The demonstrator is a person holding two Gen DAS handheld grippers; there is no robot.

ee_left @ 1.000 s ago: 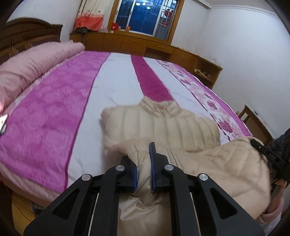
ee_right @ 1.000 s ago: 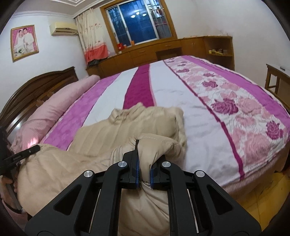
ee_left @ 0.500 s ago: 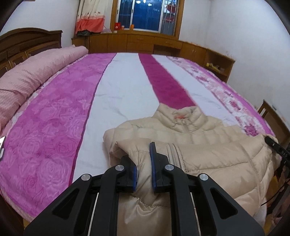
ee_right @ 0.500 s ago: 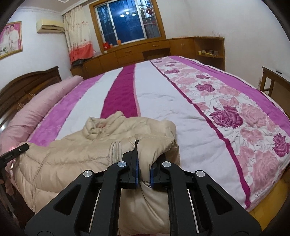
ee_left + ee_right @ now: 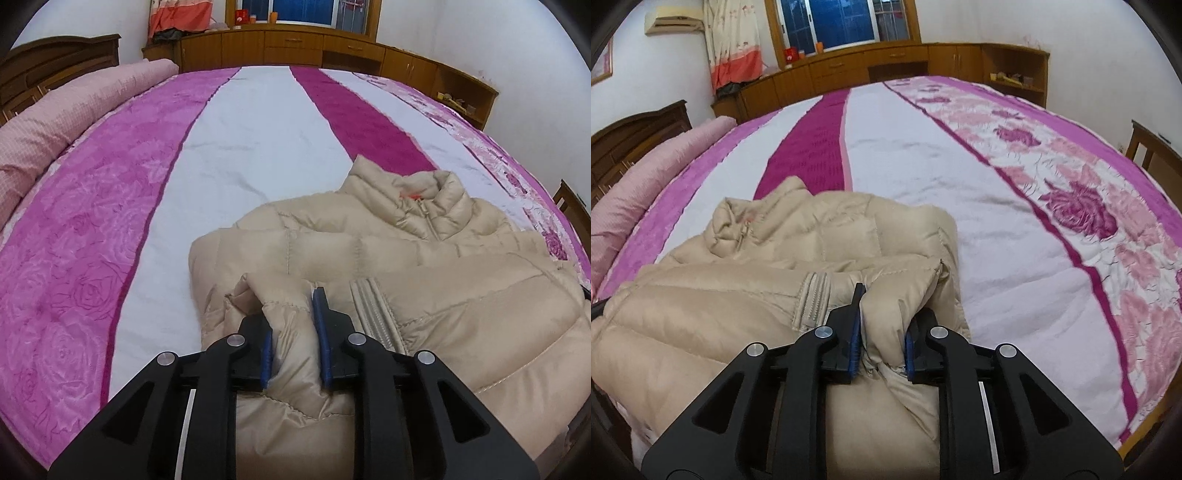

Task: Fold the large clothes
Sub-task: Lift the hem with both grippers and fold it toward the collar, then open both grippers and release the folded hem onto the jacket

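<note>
Striped bedspread (image 5: 229, 155) bears beige jacket (image 5: 369, 236) — left claw (image 5: 291, 332), right claw (image 5: 882, 332) loosening on its corners.

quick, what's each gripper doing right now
left gripper: jaws just been opening, jacket fold still pinched between them.
right gripper: same, easing open, jacket fold still between the pads.

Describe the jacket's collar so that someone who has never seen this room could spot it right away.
On the big bed with pink, white and magenta stripes lies a beige puffer jacket. Its collar is the raised, puffy end pointing toward the window, marked by a small orange tab beside the zipper.
</note>
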